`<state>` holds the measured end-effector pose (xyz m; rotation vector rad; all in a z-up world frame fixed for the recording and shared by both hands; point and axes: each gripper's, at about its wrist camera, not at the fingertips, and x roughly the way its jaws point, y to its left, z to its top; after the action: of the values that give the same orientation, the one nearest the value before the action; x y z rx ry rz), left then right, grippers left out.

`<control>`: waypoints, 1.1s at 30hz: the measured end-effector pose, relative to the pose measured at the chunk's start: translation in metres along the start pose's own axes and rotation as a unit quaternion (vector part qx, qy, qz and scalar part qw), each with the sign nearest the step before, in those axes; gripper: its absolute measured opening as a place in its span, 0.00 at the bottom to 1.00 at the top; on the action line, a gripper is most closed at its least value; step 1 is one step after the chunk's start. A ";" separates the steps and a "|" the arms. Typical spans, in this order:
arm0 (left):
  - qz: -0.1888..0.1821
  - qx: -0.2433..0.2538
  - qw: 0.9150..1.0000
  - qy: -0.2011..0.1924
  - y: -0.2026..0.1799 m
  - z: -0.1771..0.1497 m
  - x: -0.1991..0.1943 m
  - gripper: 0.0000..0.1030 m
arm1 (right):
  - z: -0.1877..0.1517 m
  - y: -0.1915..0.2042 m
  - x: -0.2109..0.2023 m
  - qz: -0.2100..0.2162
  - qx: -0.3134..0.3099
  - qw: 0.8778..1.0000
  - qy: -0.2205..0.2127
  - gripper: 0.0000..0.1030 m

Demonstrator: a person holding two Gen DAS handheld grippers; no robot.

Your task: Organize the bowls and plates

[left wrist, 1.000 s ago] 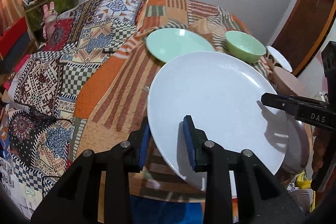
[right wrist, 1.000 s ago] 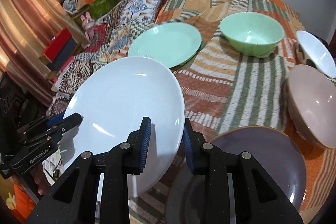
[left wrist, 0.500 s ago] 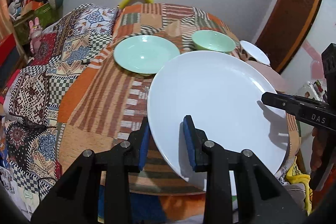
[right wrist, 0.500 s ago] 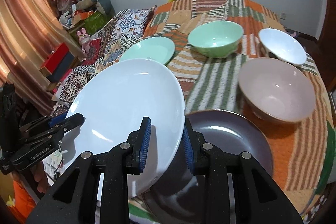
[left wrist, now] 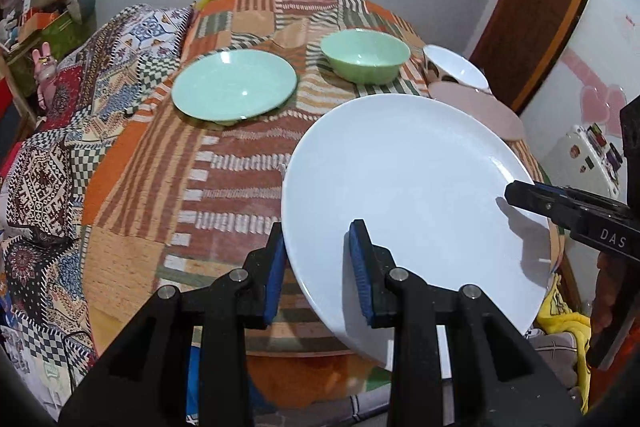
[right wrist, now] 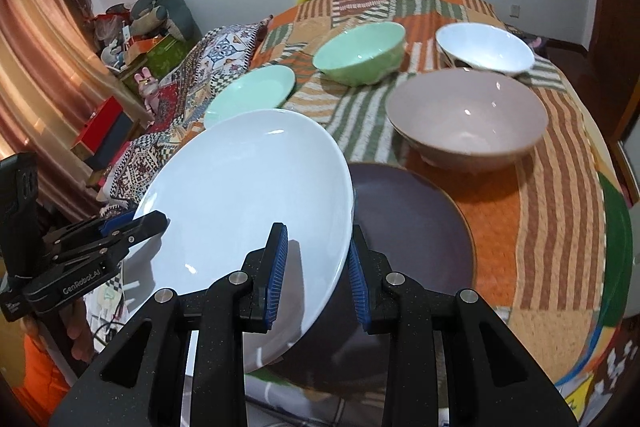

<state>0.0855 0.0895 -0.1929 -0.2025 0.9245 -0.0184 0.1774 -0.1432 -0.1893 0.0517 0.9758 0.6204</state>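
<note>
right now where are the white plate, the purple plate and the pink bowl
white plate (right wrist: 244,195): right wrist view, on its bare middle
purple plate (right wrist: 412,223): right wrist view, on the flat centre right of the white plate
pink bowl (right wrist: 468,111): right wrist view, on its inner wall

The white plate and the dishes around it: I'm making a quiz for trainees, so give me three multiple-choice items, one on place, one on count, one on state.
1. Where is the dark purple plate?
A. beside the white plate's right edge, partly under it
B. inside the green bowl
C. on the floor

2. How many bowls are on the table?
A. one
B. three
C. five

3. How is the white plate held?
A. lying flat, untouched
B. by one gripper only
C. by both grippers at opposite rims

Answers: 1 A, the right wrist view shows it there. 2 B, green bowl, white bowl, pink bowl. 3 C, left gripper and right gripper each clamp a rim.
</note>
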 end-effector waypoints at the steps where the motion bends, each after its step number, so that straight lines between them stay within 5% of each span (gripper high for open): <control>1: -0.001 0.001 1.000 0.003 -0.002 -0.001 0.002 0.30 | -0.003 -0.003 0.000 -0.001 0.005 1.000 0.002 0.26; 33: -0.034 0.034 0.995 0.082 -0.053 0.003 0.072 0.31 | -0.032 -0.058 -0.007 -0.039 0.065 0.997 0.010 0.27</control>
<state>0.1352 0.0310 -0.2382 -0.1716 1.0777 -0.1316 0.1767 -0.2026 -0.2203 0.1216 1.0323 0.4873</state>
